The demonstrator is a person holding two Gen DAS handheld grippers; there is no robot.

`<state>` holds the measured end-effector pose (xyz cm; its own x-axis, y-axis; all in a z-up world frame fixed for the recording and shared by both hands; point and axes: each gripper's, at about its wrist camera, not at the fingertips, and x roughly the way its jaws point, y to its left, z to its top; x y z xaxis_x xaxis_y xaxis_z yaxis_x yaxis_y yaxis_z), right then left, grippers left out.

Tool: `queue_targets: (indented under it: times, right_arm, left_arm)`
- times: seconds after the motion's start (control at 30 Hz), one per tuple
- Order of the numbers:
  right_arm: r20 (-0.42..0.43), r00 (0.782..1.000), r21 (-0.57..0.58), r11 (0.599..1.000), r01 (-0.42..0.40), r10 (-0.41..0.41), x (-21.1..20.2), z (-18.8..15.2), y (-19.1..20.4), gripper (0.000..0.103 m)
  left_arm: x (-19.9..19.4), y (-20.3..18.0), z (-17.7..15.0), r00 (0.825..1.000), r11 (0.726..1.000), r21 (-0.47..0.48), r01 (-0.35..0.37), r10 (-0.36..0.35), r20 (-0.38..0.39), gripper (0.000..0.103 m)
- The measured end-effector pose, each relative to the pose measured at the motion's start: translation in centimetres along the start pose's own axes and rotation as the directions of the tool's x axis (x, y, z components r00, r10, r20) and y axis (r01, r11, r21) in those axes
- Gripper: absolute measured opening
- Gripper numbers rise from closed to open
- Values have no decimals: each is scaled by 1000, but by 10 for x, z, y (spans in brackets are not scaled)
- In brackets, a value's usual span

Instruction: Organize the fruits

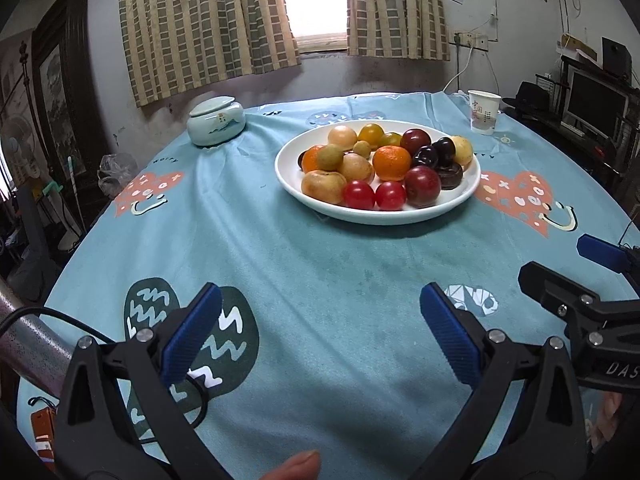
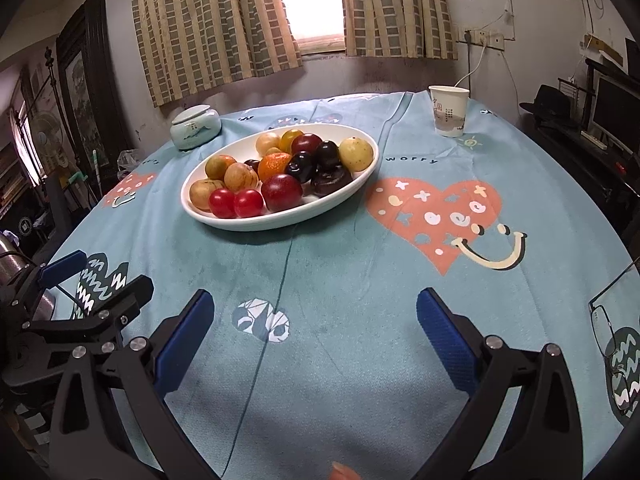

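Round tabletop (image 1: 320,280) under a light blue cloth printed with coral hearts and dark patches.

White oval ceramic plate (image 1: 460,200) sat past the middle of the tabletop, heaped with the small fruits (image 1: 384,164). Counted in it: two bright red cherry tomatoes (image 1: 359,195) side by side at the near rim, touching; a dark red plum (image 1: 422,185) just beside them; an orange tangerine (image 1: 391,162) in the centre; glossy near-black fruits (image 1: 434,156) toward the right; tan and yellow-green round ones along the left and back. All fruit lay inside the plate.

Pale celadon lidded ceramic jar (image 1: 216,124) stood well left of the plate, lid on, contents hidden. White paper cup (image 1: 484,112) stood upright behind and right of the plate; its inside could not be seen.

Left claw (image 1: 320,332) hung spread wide over bare cloth, blue pads holding nothing. Right claw (image 2: 316,332) likewise stood wide and empty, well short of the plate.
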<state>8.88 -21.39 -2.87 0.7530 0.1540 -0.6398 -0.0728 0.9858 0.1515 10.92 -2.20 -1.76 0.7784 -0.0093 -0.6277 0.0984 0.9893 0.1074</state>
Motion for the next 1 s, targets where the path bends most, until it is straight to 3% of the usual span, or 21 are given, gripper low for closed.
queue_targets:
  times: [1.0]
  right_arm:
    - [9,1000,-12,1000,11,-10,-2,0,3,102]
  left_arm:
    - [-2,4,-2,1000,1000,-23,20,-20,-12,101]
